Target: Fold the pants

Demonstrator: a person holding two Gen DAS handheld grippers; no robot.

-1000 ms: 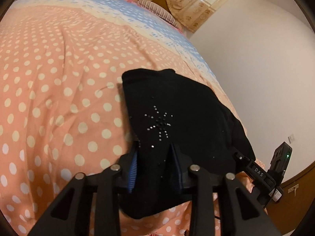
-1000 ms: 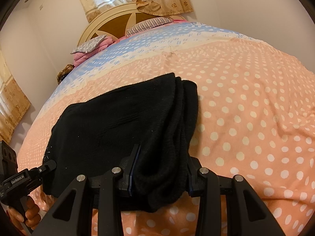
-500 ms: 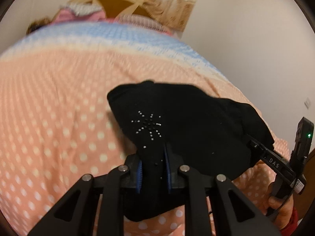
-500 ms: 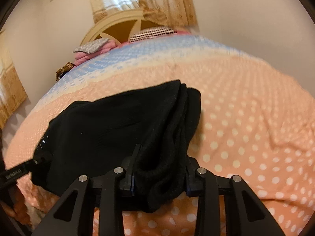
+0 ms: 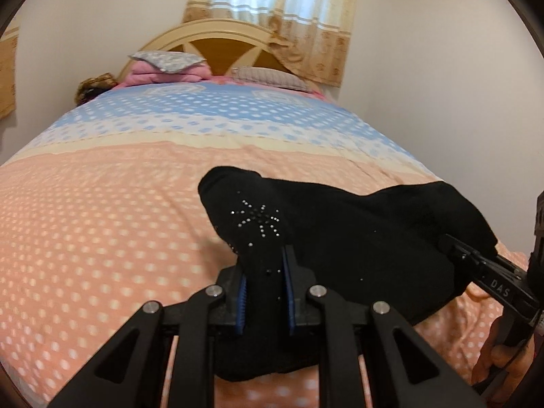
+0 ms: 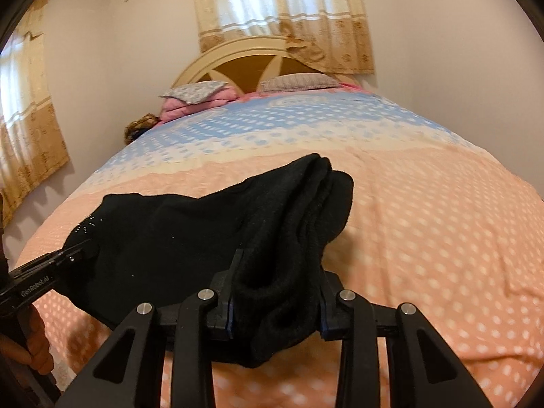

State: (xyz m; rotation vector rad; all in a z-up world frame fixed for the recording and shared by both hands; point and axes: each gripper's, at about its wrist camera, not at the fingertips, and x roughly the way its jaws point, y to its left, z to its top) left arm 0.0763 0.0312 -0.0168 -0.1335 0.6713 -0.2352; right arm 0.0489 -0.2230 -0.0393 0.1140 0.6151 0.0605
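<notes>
Both hand-held grippers, left [image 5: 264,294] and right [image 6: 276,301], are clenching the pants [image 5: 357,238]; thick folds risk slipping out rightward.

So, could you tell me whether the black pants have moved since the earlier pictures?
Yes. The black pants, clamped in both grippers, have lifted off the polka-dot bedspread at the near edge.

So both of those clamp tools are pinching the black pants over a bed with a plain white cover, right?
Not quite: the bed cover is peach with white polka dots, turning blue toward the headboard, as the left wrist view shows. The rest holds: the left gripper and the right gripper each pinch the black pants.
</notes>
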